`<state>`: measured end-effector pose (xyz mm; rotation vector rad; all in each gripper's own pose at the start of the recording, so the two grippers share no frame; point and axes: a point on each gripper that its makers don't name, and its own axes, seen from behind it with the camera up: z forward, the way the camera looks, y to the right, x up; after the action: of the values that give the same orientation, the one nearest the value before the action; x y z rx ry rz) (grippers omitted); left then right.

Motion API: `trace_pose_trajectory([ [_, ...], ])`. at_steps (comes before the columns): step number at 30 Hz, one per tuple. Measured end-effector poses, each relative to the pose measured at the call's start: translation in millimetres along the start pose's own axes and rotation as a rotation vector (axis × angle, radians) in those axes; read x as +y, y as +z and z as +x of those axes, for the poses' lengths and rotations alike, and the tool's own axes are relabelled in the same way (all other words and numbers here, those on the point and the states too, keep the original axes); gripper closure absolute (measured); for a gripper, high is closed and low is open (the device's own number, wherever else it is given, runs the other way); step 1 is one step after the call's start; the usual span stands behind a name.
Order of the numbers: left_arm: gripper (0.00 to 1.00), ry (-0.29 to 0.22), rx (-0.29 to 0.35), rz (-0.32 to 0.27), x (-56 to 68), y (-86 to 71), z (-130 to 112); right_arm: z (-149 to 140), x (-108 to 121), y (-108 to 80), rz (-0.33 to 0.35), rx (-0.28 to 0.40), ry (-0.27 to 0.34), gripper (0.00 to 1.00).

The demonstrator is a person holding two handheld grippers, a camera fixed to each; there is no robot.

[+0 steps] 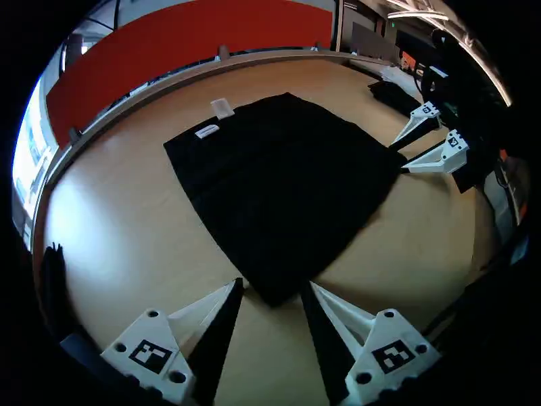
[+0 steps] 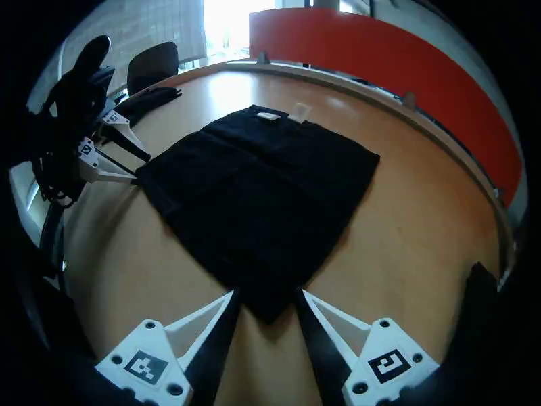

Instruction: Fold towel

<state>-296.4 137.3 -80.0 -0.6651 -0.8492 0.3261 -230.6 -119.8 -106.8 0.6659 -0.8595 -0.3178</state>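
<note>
A black towel [image 1: 284, 183] lies spread flat on the wooden table [image 1: 122, 223], with a white tag [image 1: 207, 130] near its far edge. My left gripper [image 1: 272, 283] is open at the table surface, and one towel corner lies between its fingers. The right gripper [image 1: 400, 157] shows farther off at the towel's right corner. In the right gripper view the towel [image 2: 264, 196] spreads ahead, and my right gripper [image 2: 266, 291] is open with the near corner between its fingers. The left gripper [image 2: 142, 169] sits at the towel's left corner there, held by a gloved hand [image 2: 74, 115].
A small white card [image 1: 222, 108] lies on the table just beyond the towel. A red partition [image 1: 189, 47] runs behind the curved far table edge. Another dark cloth [image 2: 152, 98] lies near a chair [image 2: 152, 64] at the table's far side.
</note>
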Motion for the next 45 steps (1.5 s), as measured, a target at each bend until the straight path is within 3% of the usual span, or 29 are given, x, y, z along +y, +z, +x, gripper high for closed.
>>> trace_pose_trajectory([
  [2,0.48,0.000,0.000,0.000,2.0,0.1,0,0,0,0.2,0.000,0.000,-0.001,0.48],
  [8,0.76,-0.011,-0.006,0.013,3.4,0.0,1,1,-1,1.3,0.006,0.000,-0.005,0.66],
  [14,0.88,-0.013,-0.010,0.022,6.3,0.8,1,3,-7,2.1,0.012,-0.001,-0.017,0.81],
  [25,0.89,-0.055,0.003,0.015,11.4,-11.0,9,15,-4,-8.8,-0.017,0.024,-0.006,0.84],
  [45,0.89,-0.116,0.062,0.046,16.9,-81.7,50,72,-11,-77.2,-0.039,0.121,-0.032,0.84],
])
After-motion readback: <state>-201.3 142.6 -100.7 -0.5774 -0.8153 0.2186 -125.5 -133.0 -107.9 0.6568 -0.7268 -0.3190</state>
